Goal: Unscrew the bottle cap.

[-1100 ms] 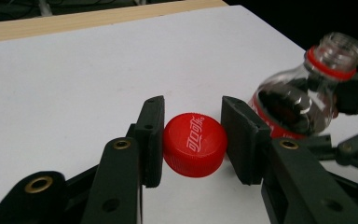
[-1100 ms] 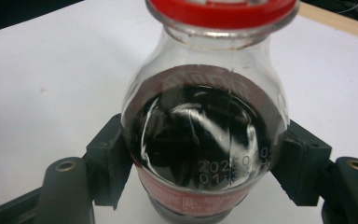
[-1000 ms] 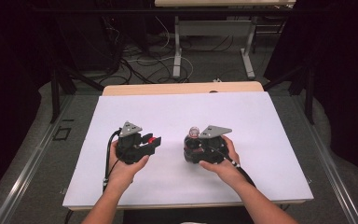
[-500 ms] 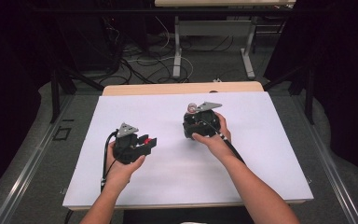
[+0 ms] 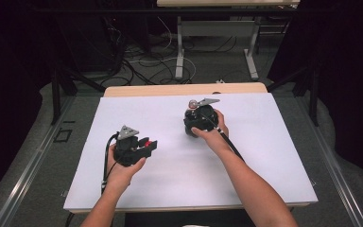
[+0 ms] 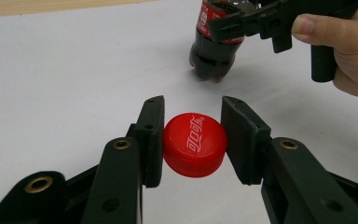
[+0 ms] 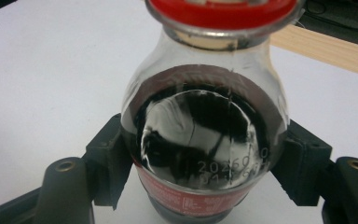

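Red ribbed plastic bottle cap (image 6: 195, 144) with white lettering sits pinched between the two black jaws of my left gripper (image 5: 141, 147), at the lower left of the high view, low over the white sheet-covered table (image 5: 170, 179). In the left gripper view the pads press on its ridged sides at the middle of the frame.

Right of it, nearer the centre of the high view, my right gripper (image 5: 194, 124) clamps the small clear plastic bottle of dark cola (image 7: 205, 140) around its red label band. In the right gripper view the bottle's rounded shoulder and open neck with a red collar ring rise to the top edge of the frame.

I judge the risks as follows: the bottle is uncapped, so any tilt of my right hand could spill cola on the sheet. Its wall is smooth, curved and thin, so a hard squeeze could push liquid up, and a loose one could let it slide. The cap is shallow and held by its edge, so it could twist out if I meet the threads crooked.
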The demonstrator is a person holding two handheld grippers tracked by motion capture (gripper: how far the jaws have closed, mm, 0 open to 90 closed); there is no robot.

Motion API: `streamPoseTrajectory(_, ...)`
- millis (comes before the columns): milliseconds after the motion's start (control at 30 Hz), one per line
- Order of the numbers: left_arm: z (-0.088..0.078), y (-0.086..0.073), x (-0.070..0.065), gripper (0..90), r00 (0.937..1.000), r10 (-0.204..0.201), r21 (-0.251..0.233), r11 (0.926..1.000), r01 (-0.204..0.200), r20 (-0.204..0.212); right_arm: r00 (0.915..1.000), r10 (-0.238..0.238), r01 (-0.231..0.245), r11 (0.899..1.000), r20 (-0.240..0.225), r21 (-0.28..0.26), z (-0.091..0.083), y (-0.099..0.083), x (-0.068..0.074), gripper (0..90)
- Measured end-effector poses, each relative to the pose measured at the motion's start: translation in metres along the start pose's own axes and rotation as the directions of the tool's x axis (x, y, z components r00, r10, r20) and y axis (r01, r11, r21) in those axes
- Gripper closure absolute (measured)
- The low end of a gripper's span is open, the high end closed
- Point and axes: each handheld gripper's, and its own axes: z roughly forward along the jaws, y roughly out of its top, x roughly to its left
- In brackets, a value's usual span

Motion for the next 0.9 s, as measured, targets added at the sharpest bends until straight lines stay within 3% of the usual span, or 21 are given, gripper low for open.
streamPoseTrajectory(333, 0.001, -0.001, 0.002, 61.5, 0.9999, -0.013, 0.003, 0.9999, 0.013, -0.003, 0.9990, -0.018, 0.019, 1.000, -0.040, 0.017, 0.006, -0.007, 0.019, 29.2)
streamPoseTrajectory(567, 0.004, -0.002, 0.001, 61.5, 0.9999, -0.008, -0.008, 0.9999, 0.008, -0.013, 0.9989, -0.014, 0.014, 1.000, -0.045, -0.012, 0.006, -0.013, 0.018, 28.2)
streamPoseTrajectory(600, 0.003, -0.002, 0.001, 61.5, 1.0000, -0.006, 0.018, 0.9998, 0.006, 0.003, 0.9987, -0.015, 0.014, 1.000, -0.049, -0.020, 0.006, -0.014, 0.018, 28.0)
streamPoseTrajectory(667, 0.006, -0.002, -0.001, 61.5, 0.9998, -0.018, 0.000, 0.9998, 0.018, 0.000, 0.9987, -0.024, 0.023, 1.000, -0.045, -0.014, 0.006, -0.014, 0.018, 27.3)
streamPoseTrajectory(767, 0.011, -0.003, -0.004, 61.5, 0.9998, 0.014, 0.026, 0.9996, -0.014, 0.016, 0.9985, -0.016, 0.016, 1.000, -0.052, -0.007, 0.008, -0.014, 0.018, 23.6)
streamPoseTrajectory(800, 0.015, -0.004, -0.006, 61.5, 0.9998, 0.005, 0.025, 0.9997, -0.006, 0.021, 0.9986, -0.011, 0.011, 1.000, -0.052, 0.000, 0.008, -0.015, 0.018, 21.9)
streamPoseTrajectory(833, 0.018, -0.004, -0.006, 61.5, 0.9994, 0.028, 0.033, 0.9990, -0.028, 0.020, 0.9984, -0.013, 0.013, 1.000, -0.055, 0.000, 0.007, -0.015, 0.017, 20.5)
streamPoseTrajectory(900, 0.024, -0.004, -0.010, 61.5, 0.9984, 0.030, 0.050, 0.9982, -0.032, 0.047, 0.9981, -0.032, 0.032, 0.999, -0.052, -0.017, 0.005, -0.016, 0.016, 18.3)
